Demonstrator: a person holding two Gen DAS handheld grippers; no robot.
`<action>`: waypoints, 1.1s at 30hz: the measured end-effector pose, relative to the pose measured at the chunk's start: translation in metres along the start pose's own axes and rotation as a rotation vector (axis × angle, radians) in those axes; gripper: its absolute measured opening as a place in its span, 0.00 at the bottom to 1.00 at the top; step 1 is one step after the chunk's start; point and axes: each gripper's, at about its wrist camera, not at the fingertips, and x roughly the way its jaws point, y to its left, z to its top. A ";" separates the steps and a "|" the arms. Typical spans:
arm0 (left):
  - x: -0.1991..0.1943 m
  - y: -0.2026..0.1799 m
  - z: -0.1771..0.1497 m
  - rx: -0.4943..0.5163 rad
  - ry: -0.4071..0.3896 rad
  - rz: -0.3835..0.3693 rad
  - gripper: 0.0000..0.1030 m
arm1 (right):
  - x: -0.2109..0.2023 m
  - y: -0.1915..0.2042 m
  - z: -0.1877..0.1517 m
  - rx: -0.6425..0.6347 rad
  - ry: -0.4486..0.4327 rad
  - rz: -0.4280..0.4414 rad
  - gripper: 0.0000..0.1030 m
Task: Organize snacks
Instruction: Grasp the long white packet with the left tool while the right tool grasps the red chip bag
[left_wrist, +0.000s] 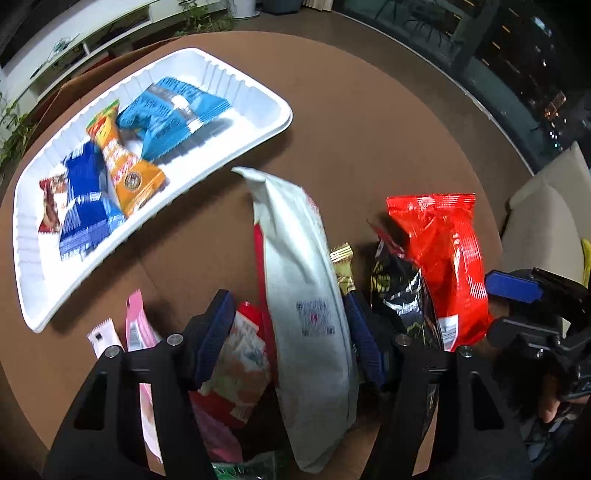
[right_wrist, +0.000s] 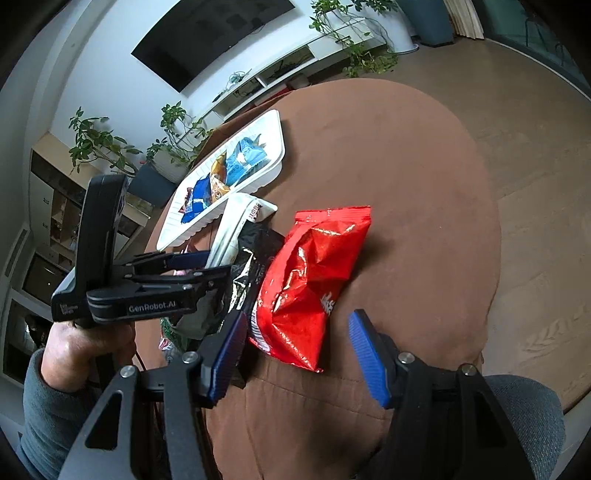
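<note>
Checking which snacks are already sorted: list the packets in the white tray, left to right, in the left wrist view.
In the tray: brown-red packet → dark blue packet → orange packet → light blue packets.

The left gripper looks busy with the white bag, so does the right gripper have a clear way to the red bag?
Probably yes. The right gripper is open, and the red bag lies just ahead on the brown table, nothing on top.
</note>
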 end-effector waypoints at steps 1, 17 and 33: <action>0.002 0.000 0.006 0.006 0.000 -0.003 0.50 | 0.001 0.000 0.000 0.000 0.003 0.001 0.60; 0.003 0.030 0.012 -0.012 -0.003 0.026 0.44 | 0.000 -0.005 0.001 0.008 0.004 0.005 0.60; 0.017 0.026 0.028 0.033 0.048 0.065 0.40 | 0.006 0.003 0.002 -0.021 0.016 -0.029 0.60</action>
